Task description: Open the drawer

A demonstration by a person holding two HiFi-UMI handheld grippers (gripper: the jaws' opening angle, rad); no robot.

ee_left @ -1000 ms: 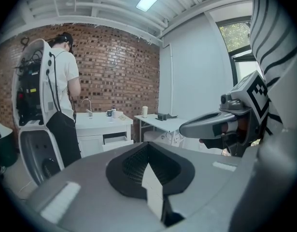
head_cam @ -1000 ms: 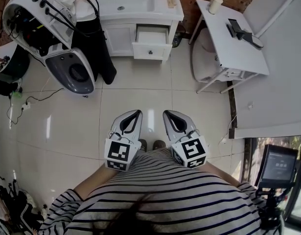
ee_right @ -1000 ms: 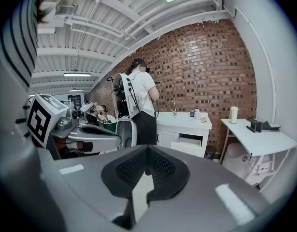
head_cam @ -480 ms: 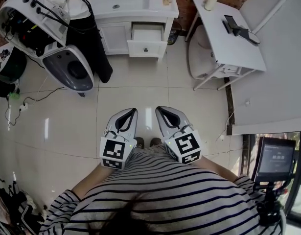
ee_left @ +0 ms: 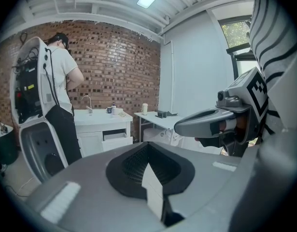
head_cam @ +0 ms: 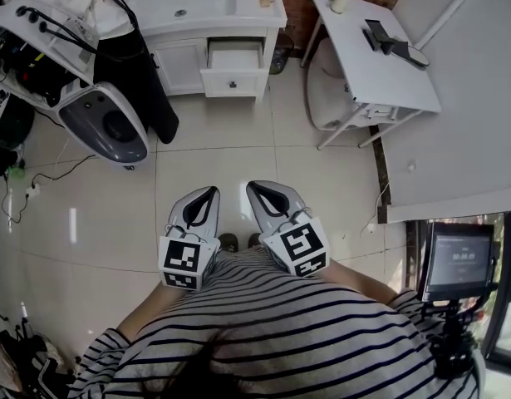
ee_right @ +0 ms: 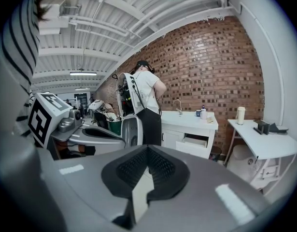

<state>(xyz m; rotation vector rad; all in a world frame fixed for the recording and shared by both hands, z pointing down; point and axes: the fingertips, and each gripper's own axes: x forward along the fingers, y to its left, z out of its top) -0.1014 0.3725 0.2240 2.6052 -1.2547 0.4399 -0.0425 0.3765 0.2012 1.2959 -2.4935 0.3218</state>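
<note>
Starting at the left, a person (head_cam: 132,61) stood by the counter (head_cam: 238,15). Nearer, the left gripper (head_cam: 207,194) hung with jaws pressed together, holding nothing. The right gripper (head_cam: 255,188) beside it was likewise closed and empty. Well apart from both, across the floor, the drawer (head_cam: 233,66) sat under the counter top, already partly pulled out. It looked stiff and light, likely to slide straight on runners. The small knob (head_cam: 233,82) at mid-front seemed the place to pinch, though it could slip. No brand or writing was readable: only square markers, and a screen (head_cam: 454,260) too small to read.
</note>
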